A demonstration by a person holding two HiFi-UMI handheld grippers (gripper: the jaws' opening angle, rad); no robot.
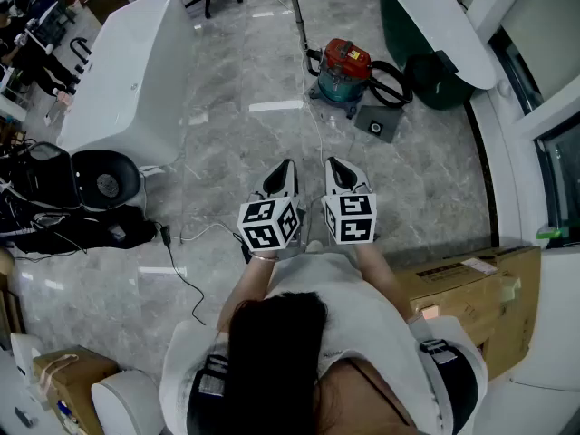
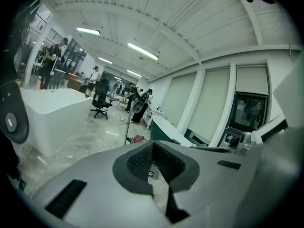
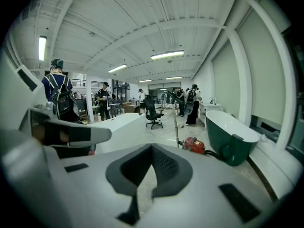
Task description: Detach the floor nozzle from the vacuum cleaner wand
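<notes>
Presently itemised, all places given from the red vacuum canister (image 1: 344,69), which sits on the grey marble floor (image 1: 227,134).

1. Vacuum canister: one. Red body on a teal base.
2. Wand (image 1: 297,12): one thin metal tube. It stands upright just beside the canister, on that unit's left in the head view. Its long axis is vertical, with the lower end at the floor and the upper end running out of the head view's top edge. Both gripper views show it as a plumb line next to the canister.
3. Floor nozzle: at the wand's foot, too small to make out.
4. Hose (image 1: 391,84): one, black, looped against the canister's right side.
5. Dark grey flat block (image 1: 374,121): one, on the floor just beside the canister, toward the person. What it is cannot be told.
6. Left claw (image 1: 287,165) and right claw (image 1: 333,162): two, side by side, well short of the canister. Both point toward it and slightly downward. Each has its jaws together with nothing between them.
7. Bathtubs: two. The green one (image 1: 426,71) is near the canister's right, and the white one (image 1: 136,71) is well apart to its left.
8. Cardboard boxes: two, one (image 1: 485,284) by the person's right, the other (image 1: 68,374) by the left.
</notes>
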